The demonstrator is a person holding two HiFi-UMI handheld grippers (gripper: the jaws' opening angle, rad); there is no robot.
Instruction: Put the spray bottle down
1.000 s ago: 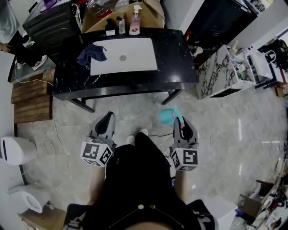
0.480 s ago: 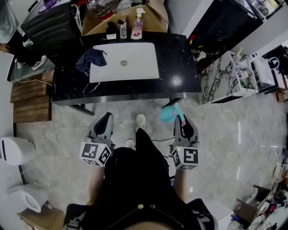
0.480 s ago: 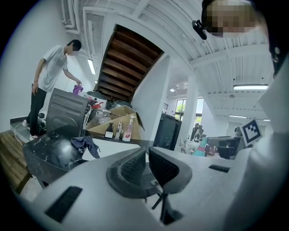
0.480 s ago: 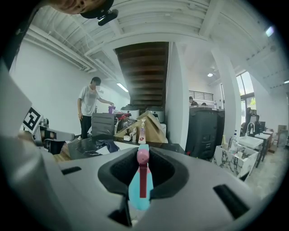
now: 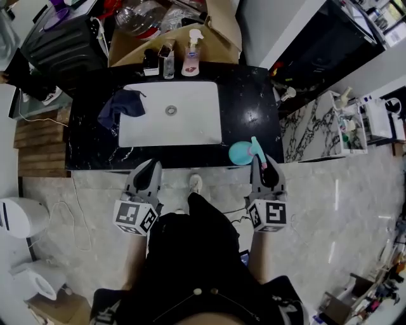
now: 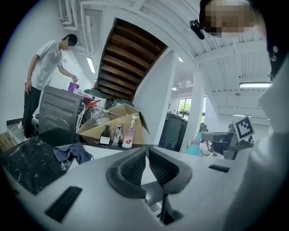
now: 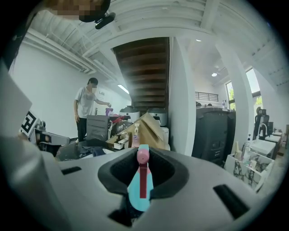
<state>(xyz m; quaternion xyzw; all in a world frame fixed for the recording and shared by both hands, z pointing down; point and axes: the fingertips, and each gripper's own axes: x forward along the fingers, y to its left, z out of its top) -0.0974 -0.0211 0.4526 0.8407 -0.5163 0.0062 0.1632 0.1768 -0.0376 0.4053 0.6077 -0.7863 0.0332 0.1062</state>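
Observation:
A teal spray bottle (image 5: 240, 153) with a pink nozzle hangs over the front right edge of the black marble counter (image 5: 248, 95). My right gripper (image 5: 261, 166) is shut on its neck. In the right gripper view the bottle's head (image 7: 140, 180) stands upright between the pads. My left gripper (image 5: 150, 168) is at the counter's front edge, left of the person's legs. Its pads (image 6: 135, 167) stand together with nothing between them. A white sink basin (image 5: 190, 120) is set into the counter's middle.
A dark blue cloth (image 5: 120, 105) lies at the basin's left rim. Small bottles (image 5: 190, 47) and an open cardboard box (image 5: 219, 19) line the counter's far side. A marble-fronted cabinet (image 5: 311, 127) stands at the right. A person (image 6: 45, 72) stands by a black case (image 5: 63, 44).
The counter has come closer as the person walked up to it. Both grippers went forward, and the spray bottle went from above the floor to above the counter's front right edge.

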